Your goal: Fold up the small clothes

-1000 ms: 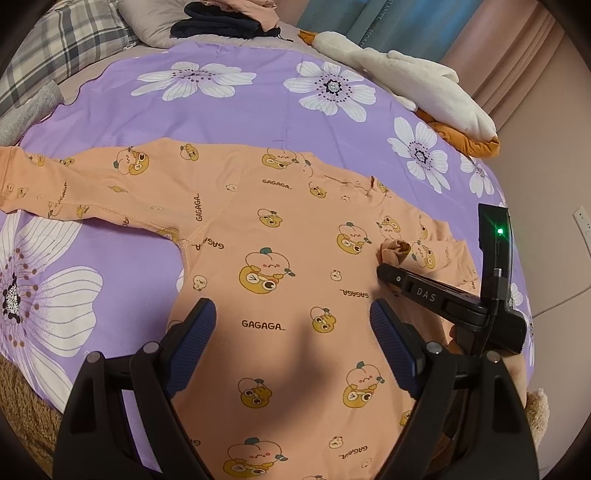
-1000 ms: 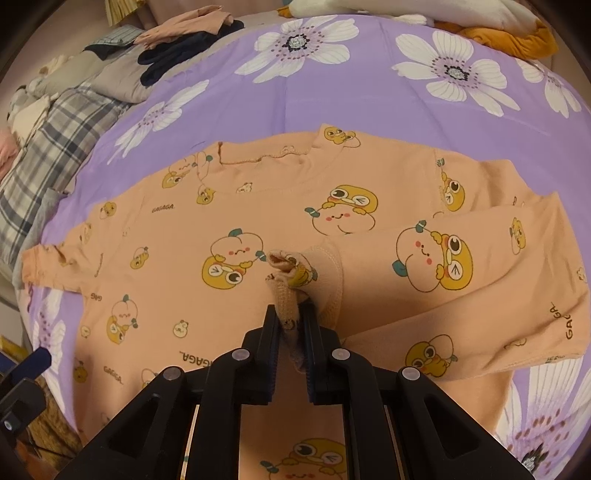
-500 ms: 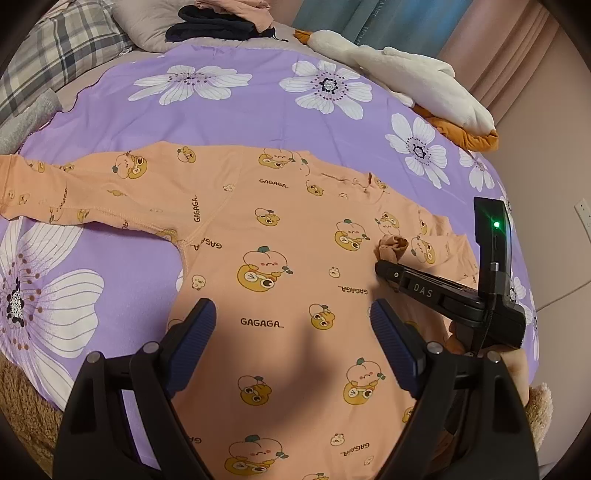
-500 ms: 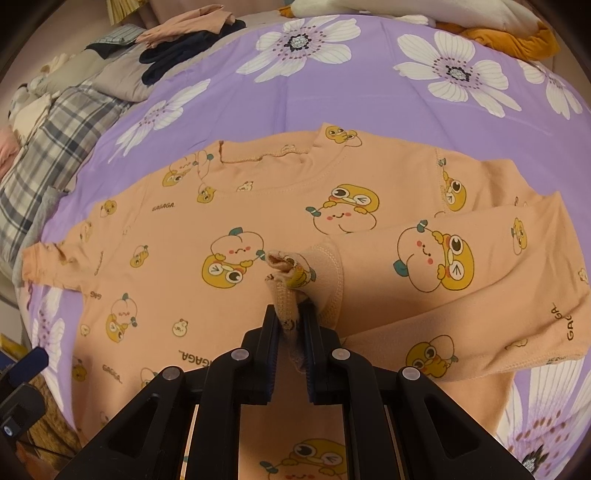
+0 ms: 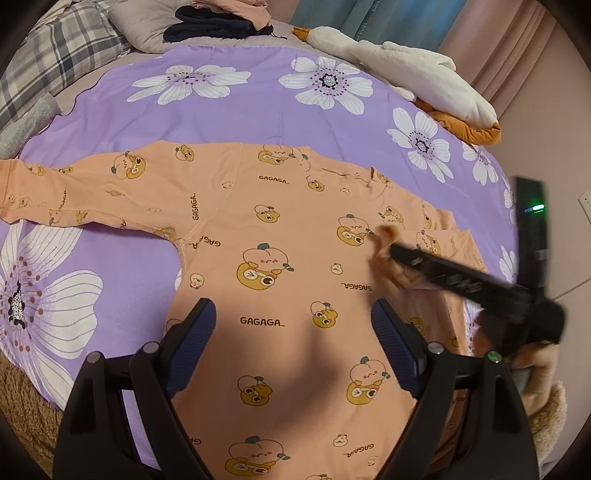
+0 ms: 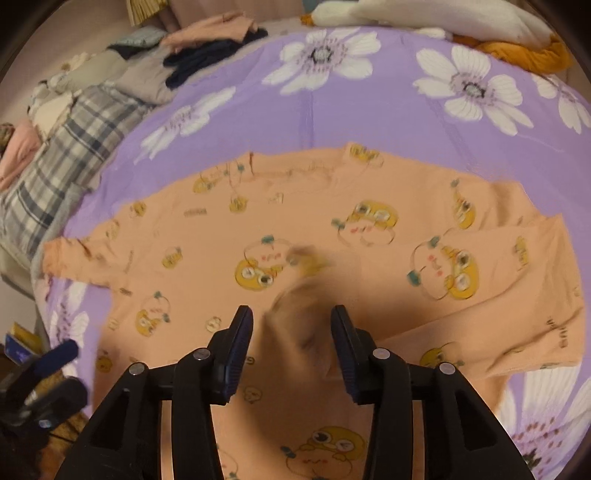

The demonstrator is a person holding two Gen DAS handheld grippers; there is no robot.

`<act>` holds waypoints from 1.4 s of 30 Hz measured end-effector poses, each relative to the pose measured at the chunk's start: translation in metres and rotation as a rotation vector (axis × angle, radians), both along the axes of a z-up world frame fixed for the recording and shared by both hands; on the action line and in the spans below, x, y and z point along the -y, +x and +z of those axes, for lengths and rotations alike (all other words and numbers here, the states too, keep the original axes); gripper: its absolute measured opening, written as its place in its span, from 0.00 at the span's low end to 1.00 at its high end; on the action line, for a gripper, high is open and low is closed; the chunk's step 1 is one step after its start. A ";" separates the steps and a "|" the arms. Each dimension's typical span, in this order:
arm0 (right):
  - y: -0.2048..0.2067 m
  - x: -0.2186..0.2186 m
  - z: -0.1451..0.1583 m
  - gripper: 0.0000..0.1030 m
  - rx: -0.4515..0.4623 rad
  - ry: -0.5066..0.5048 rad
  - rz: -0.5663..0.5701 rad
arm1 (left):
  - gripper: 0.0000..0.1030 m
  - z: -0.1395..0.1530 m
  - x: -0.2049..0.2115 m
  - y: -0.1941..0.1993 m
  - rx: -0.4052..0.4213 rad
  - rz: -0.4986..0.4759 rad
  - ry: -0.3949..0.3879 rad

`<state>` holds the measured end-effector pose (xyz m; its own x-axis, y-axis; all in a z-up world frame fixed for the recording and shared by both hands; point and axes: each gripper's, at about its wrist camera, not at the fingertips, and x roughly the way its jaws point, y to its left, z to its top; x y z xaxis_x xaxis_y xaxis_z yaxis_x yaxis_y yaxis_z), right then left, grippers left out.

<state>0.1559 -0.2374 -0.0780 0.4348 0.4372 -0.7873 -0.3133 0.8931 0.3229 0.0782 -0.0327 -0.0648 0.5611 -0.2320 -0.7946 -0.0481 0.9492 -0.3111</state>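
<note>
Garment: orange long-sleeved baby top (image 5: 273, 236) w/ yellow cartoon prints & "GAGAGA" lettering, lying flat on purple floral bedsheet (image 5: 229, 114), filling centre of both views.
Left sleeve: stretched straight out toward 9 o'clock in left wrist view.
Right sleeve: folded in across the chest (image 6: 480, 295); cuff end lies just ahead of right gripper, blurred.
Left gripper (image 5: 293, 326): jaws spread wide, nothing betw. them, hovering over lower body of top.
Right gripper (image 6: 291, 332): jaws apart, pads either side of sleeve cuff, not pinching it; pic is motion-blurred. In left wrist view it sits at 3 o'clock, tip by the cuff.
Bed edge: white & orange plush toy (image 5: 417, 81) at 1 o'clock; dark folded clothes (image 5: 214, 26) at 12; plaid blanket (image 5: 55, 62) at 10.
</note>
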 end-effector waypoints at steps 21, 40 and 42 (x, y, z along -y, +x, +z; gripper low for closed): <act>0.000 0.168 0.011 0.63 -0.048 0.283 -0.499 | 0.82 -0.028 0.075 0.080 -0.073 -0.181 -0.070; -0.004 0.194 0.003 0.63 -0.075 0.315 -0.570 | 0.07 -0.053 0.112 0.105 -0.085 -0.222 -0.114; -0.004 0.196 0.002 0.63 -0.080 0.321 -0.571 | 0.06 -0.042 0.108 0.101 -0.031 -0.216 -0.137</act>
